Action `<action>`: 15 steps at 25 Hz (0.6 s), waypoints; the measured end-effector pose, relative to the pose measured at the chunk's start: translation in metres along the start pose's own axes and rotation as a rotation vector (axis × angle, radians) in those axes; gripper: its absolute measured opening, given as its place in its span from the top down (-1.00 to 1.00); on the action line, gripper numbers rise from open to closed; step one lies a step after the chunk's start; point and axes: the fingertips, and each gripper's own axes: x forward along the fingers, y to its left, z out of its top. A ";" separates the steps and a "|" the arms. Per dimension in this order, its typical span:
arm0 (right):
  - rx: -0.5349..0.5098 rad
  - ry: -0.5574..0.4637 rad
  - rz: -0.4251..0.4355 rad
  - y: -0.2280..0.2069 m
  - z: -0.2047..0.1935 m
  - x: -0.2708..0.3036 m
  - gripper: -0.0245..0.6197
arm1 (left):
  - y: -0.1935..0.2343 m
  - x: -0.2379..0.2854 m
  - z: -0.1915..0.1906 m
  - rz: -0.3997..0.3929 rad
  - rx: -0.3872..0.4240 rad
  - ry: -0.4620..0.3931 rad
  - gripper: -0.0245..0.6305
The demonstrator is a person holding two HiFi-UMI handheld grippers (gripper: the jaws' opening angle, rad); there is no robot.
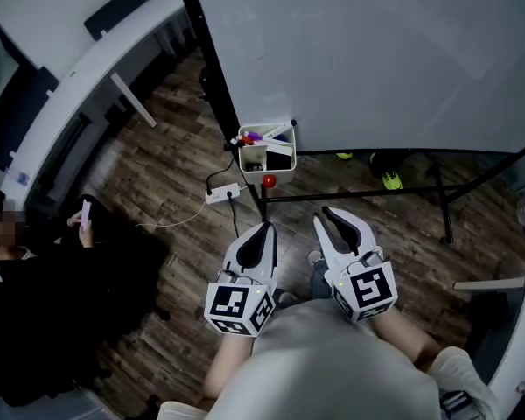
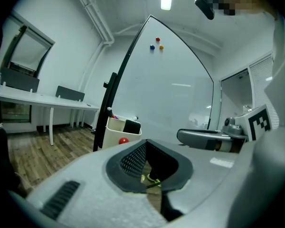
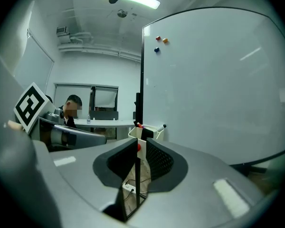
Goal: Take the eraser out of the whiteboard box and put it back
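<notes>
Grippers first: two, both white plastic with a black-and-white marker cube at the back, held low and side by side, pointing at the board. The left gripper (image 1: 265, 228) (image 2: 147, 141) has its tips touching and nothing in them; you only see floor through the loop behind the tips. The right gripper (image 1: 330, 214) (image 3: 142, 141) has its jaws a narrow slit apart, and nothing is in there either.

One cream plastic whiteboard box (image 1: 241, 151) (image 2: 113, 129) (image 3: 135, 134) hangs at the lower left corner of the big white whiteboard (image 1: 376, 51). One black rectangular eraser (image 1: 280, 158) (image 2: 131, 126) (image 3: 146, 133) sits in the box's right-hand compartment as the head view shows it, well apart from both grippers. The marker pens (image 1: 276, 131) poke out the back. I can see a purple cap and a white barrel lying across the rim, but I can't get a firm count. The left compartment holds something pale I can't identify.

One red ball-shaped knob (image 1: 269, 181) (image 2: 124, 140) (image 3: 138, 147) sits right at the bottom of the box. Three small round magnets sit high on the board: red magnet (image 2: 157, 40), blue magnet (image 2: 152, 47), orange magnet (image 2: 161, 47).

Two yellow-green shoes (image 1: 391, 179) peek out under the board's bottom edge, one mostly cut off. One white power strip (image 1: 223, 193) lies on the wooden plank floor (image 1: 175, 173). One seated person in black (image 1: 35, 269) is at the left.
</notes>
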 end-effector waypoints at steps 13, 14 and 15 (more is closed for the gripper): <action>-0.013 -0.002 0.008 0.025 -0.010 -0.026 0.91 | -0.016 -0.026 -0.014 -0.012 0.021 0.001 0.93; -0.018 -0.008 0.010 0.025 -0.010 -0.026 0.91 | -0.016 -0.027 -0.014 -0.011 0.021 0.002 0.93; -0.021 -0.012 0.012 0.026 -0.010 -0.027 0.91 | -0.017 -0.029 -0.015 -0.009 0.021 0.003 0.93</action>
